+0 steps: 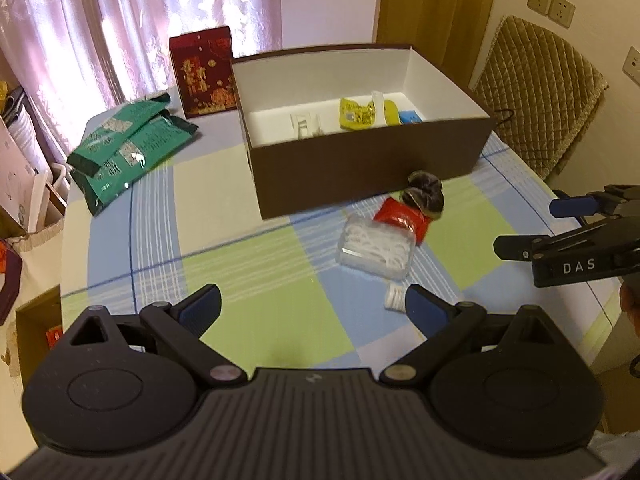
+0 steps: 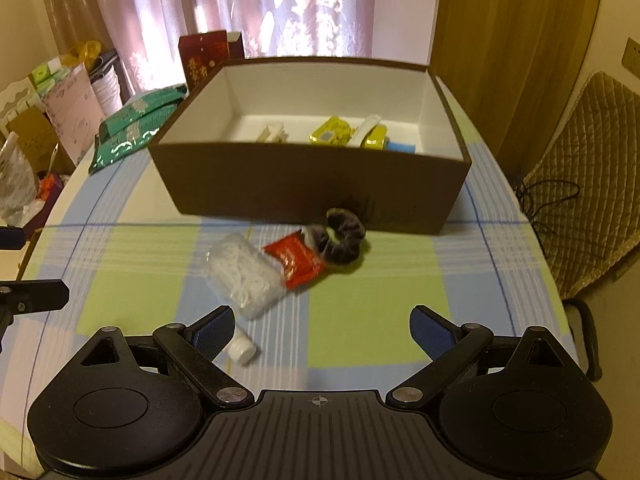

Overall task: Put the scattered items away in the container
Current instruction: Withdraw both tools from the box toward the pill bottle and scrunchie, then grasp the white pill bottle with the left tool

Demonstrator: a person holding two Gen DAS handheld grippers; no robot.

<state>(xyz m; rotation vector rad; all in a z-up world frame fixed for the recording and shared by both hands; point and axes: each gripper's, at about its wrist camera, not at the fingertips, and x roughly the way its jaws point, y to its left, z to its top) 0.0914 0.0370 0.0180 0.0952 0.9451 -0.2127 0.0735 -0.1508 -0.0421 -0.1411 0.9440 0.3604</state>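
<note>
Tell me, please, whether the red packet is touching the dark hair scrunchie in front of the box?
Touching. In the right wrist view the dark hair scrunchie overlaps the upper corner of the red packet with no cloth showing between them; the left wrist view agrees.

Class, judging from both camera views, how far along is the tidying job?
Partly done. The box already holds yellow packets, a blue item and white pieces. Both the left gripper and right gripper are open and empty. Left on the table: hair tie, red packet, clear floss pick case, small white tube.
</note>
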